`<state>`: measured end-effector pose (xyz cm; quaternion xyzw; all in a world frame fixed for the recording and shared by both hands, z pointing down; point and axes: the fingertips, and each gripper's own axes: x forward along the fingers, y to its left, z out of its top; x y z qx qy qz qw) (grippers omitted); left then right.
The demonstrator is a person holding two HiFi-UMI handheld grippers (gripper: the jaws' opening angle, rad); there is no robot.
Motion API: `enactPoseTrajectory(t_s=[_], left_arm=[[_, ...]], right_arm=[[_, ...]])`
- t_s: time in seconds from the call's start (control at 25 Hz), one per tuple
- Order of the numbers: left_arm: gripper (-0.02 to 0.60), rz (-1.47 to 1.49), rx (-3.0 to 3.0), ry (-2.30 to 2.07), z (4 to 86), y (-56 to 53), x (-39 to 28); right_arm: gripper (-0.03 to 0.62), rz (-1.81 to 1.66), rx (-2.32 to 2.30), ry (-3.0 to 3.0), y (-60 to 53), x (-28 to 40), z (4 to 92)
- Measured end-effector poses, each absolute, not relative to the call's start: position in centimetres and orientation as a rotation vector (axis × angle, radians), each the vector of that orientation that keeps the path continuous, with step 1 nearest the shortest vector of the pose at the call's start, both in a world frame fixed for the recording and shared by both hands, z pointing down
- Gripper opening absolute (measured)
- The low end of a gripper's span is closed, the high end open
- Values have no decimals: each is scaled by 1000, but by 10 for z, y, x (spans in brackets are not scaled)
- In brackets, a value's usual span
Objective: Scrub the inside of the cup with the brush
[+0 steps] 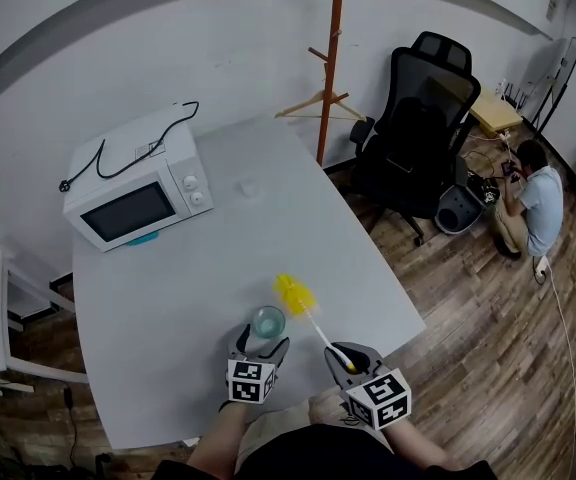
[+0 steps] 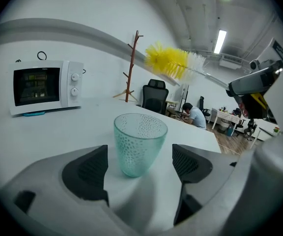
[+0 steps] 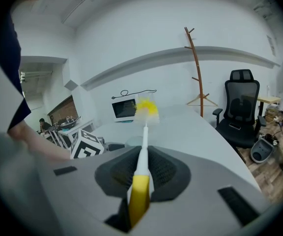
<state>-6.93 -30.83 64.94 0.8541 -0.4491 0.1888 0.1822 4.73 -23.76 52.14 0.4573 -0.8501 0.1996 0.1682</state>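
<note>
The table (image 1: 198, 288) is white and takes the middle of the head view. The cup (image 1: 267, 322) stands upright on it in the lower middle of the frame, near the front edge. It is a clear, greenish glass with a dotted surface.

The left gripper (image 1: 260, 345) is just below the cup in the head view. In the left gripper view its jaws stand wide apart, and the cup (image 2: 139, 144) is between them, in the centre of the frame. There is a gap on each side, so the pads (image 2: 90, 168) do not touch the glass.

The right gripper (image 1: 343, 353) is at the lower right of the cup. Its jaws are closed tightly on the handle of the brush (image 3: 144, 146). In the head view the brush (image 1: 311, 318) points to the upper left, and its yellow head is just beside the rim of the cup, at its upper right. In the left gripper view the head hangs in the air above the cup, in the upper middle of the frame.

A microwave (image 1: 138, 193) stands on the far left part of the table. A black chair (image 1: 418, 128) and an orange coat stand (image 1: 330, 68) are behind the table. A person (image 1: 533, 203) sits on the wooden floor at the right.
</note>
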Motion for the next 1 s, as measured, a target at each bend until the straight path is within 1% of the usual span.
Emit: enactPoseTrajectory(t_s=[0.24, 0.52, 1.0], left_arm=[[391, 574, 2440, -1217, 662, -333, -58], [390, 606, 2467, -1184, 669, -338, -47], [388, 628, 2486, -1211, 662, -335, -50]], right_arm=[[51, 584, 1299, -2389, -247, 46, 526], [51, 577, 1299, -2382, -250, 49, 526], [51, 569, 1265, -2397, -243, 47, 526]])
